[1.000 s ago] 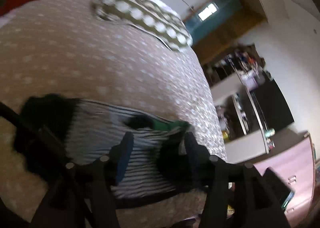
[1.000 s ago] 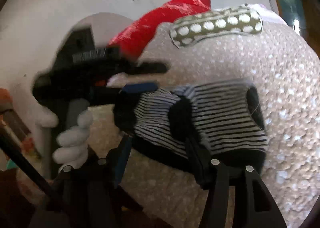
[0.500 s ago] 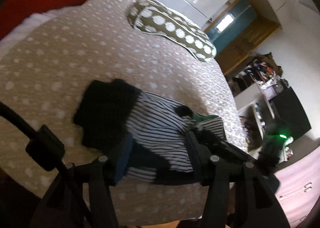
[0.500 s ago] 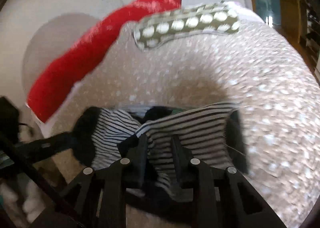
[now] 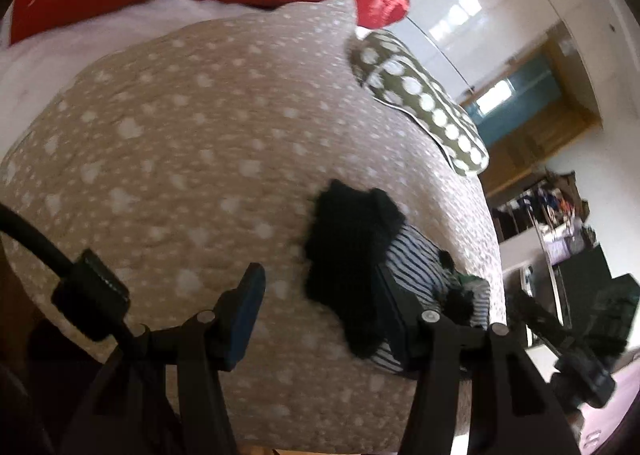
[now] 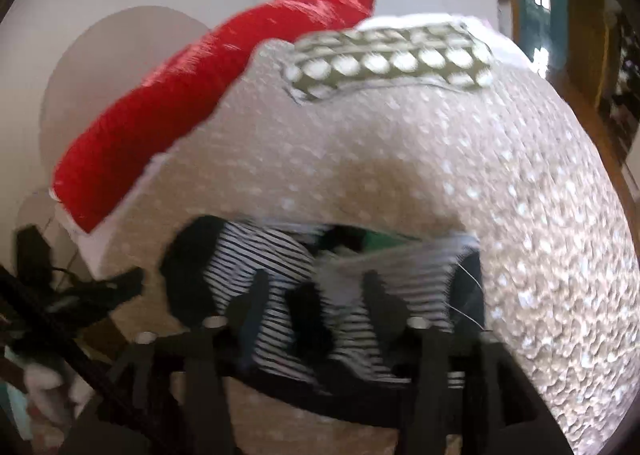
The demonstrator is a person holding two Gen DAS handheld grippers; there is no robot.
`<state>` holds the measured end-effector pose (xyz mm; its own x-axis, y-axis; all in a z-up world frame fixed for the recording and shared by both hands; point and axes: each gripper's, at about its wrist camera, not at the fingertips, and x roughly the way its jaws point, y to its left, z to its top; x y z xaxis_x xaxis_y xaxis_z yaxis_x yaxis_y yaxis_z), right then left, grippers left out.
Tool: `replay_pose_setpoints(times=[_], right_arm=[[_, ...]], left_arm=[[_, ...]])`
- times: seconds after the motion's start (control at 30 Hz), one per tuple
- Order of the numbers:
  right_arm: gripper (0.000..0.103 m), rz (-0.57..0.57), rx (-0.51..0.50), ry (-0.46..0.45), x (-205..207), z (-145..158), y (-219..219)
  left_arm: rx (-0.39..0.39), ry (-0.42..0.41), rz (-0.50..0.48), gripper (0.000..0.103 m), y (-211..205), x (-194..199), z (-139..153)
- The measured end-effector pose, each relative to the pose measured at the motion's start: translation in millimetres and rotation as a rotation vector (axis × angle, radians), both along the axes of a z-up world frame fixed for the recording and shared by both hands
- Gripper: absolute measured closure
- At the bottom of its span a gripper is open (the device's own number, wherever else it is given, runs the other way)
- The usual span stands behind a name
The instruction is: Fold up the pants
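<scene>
The black-and-white striped pants with black cuffs (image 5: 416, 259) lie bunched on the beige dotted bedspread (image 5: 180, 159) near the bed's front edge. My left gripper (image 5: 320, 303) is open and empty, just left of the pants' black cuff (image 5: 348, 239), its right finger beside the fabric. In the right wrist view the pants (image 6: 280, 255) lie right in front of my right gripper (image 6: 316, 295), which is open, its fingers over the striped cloth. The right gripper also shows in the left wrist view (image 5: 568, 339).
A red pillow (image 6: 216, 83) and an olive pillow with white dots (image 6: 396, 59) lie at the head of the bed. A white sheet edge (image 5: 80, 39) shows under the bedspread. Shelves and cabinets (image 5: 560, 215) stand beyond the bed's right side.
My left gripper has let go of the pants and moved left, off the fabric. My right gripper has opened from nearly shut and stayed over the striped cloth.
</scene>
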<state>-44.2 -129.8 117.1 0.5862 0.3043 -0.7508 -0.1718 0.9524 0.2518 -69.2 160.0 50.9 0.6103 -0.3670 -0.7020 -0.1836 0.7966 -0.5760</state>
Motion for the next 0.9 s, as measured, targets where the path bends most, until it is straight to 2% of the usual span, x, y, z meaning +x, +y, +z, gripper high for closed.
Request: replay_pose_setpoints(times=[0.03,0.07,0.3,0.43,0.5,0.6,0.63,0.67,0.77,0.9], right_arm=[[0.029,0.024,0.010,0.011,4,1,10],[0.027,0.047,0.019,0.025,8,-1,21],[0.024,0.197,-0.069,0.147,54,-34,124],[0.024,0.206,-0.167,0.265,88,-63,170],[0.022,0.195,-0.266,0.308,100,-81,186],[0.023,0.226,-0.360,0.313,103,-91,199],[0.037,0.230,-0.371,0.292,101,-87,197],[0.061,0.211,-0.380,0.269,100,-83,191],[0.072,0.202,-0.294,0.243,96,-71,168],[0.073,0.174,-0.159,0.189,83,-49,133]], left_arm=[[-0.009,0.006,0.018,0.049,6,-1,-2],[-0.013,0.008,0.026,0.049,10,-3,-3],[0.019,-0.001,0.092,0.049,39,-22,-2],[0.021,0.010,0.129,0.049,55,-33,-6],[0.022,0.013,0.137,0.049,60,-37,-7],[0.022,0.014,0.139,0.049,61,-39,-7],[0.019,0.011,0.137,0.049,61,-39,-7],[0.019,0.007,0.132,0.049,59,-39,-6],[0.021,0.001,0.094,0.049,46,-36,-5],[0.004,-0.002,0.002,0.049,16,-31,-5]])
